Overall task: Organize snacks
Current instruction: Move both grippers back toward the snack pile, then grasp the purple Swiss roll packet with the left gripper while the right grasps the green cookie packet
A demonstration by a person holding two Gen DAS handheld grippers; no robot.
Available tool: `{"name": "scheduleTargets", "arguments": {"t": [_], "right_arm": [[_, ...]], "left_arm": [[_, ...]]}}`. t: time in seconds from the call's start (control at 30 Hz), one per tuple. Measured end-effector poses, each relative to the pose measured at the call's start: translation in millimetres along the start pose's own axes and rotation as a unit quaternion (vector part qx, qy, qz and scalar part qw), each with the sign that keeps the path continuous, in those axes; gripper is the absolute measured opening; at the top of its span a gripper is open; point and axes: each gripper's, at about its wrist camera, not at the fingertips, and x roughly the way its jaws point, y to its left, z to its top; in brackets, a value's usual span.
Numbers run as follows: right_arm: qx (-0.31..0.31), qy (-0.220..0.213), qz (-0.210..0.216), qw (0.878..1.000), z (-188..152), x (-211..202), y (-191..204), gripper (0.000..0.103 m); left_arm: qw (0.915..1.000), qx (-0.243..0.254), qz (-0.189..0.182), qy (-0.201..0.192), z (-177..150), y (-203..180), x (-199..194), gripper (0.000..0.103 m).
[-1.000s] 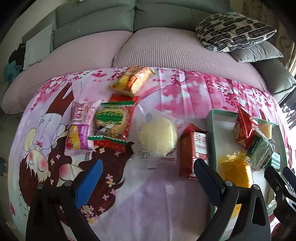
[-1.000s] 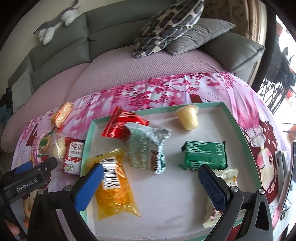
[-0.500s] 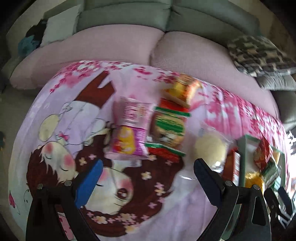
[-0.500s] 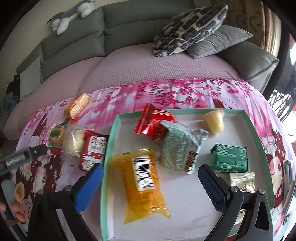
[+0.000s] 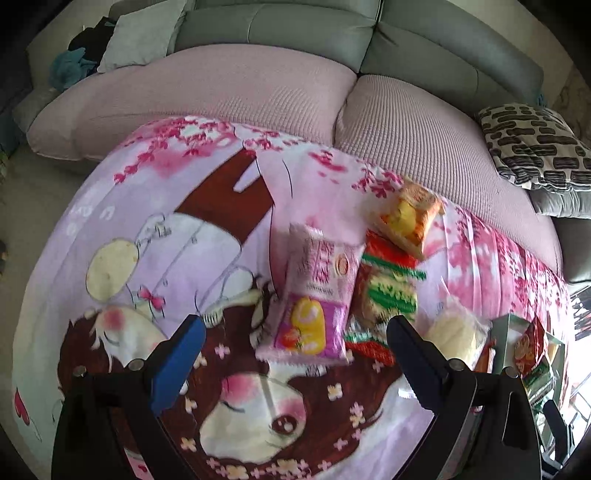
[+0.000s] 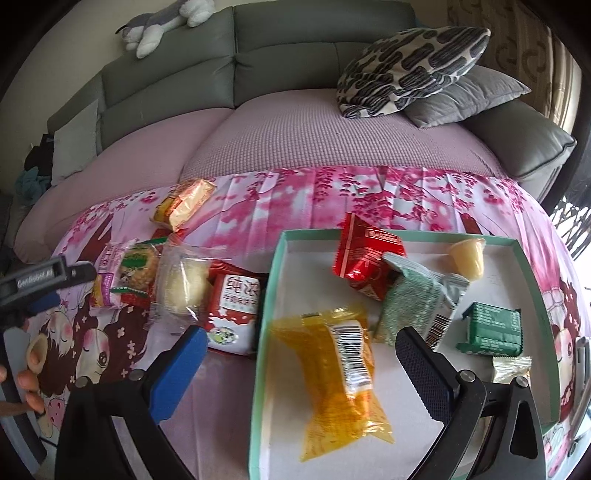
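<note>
Left wrist view: we hold our left gripper [image 5: 295, 354] spread wide just short of the pink packet [image 5: 314, 295], probably our next pick. Our right gripper [image 6: 299, 362], also spread and empty, waits over the tray [image 6: 532, 273], where sorted snacks already lie; the orange packet [image 5: 410, 218] sits farthest.

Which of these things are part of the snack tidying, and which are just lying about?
Part of the job: green-edged tray, yellow packet and red packet inside it; pink packet and round cake on the cloth outside it.

Just there: patterned cushion, plush toy, sofa.
</note>
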Motion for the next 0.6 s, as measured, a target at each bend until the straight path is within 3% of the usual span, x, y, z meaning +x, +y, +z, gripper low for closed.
{"name": "scheduleTargets", "arguments": {"t": [0.33, 0.47, 0.57, 0.6], "right_arm": [[-0.015, 0.003, 0.009, 1.000, 6.3, 11.2, 20.2, 0.101], [-0.025, 0.012, 0.004, 1.000, 3.6, 19.3, 25.2, 0.101], [-0.025, 0.014, 0.002, 1.000, 3.2, 22.1, 25.1, 0.101], [-0.024, 0.014, 0.002, 1.000, 3.1, 22.8, 25.0, 0.101]], "left_arm": [[0.9998, 0.017, -0.014, 0.005, 10.8, -1.4, 31.0, 0.098], [0.9995, 0.016, -0.023, 0.013, 12.1, -2.2, 41.5, 0.083], [0.9992, 0.011, -0.035, 0.015, 12.6, -1.1, 46.0, 0.078], [0.9991, 0.008, -0.040, 0.014, 12.8, -0.3, 46.3, 0.071]]}}
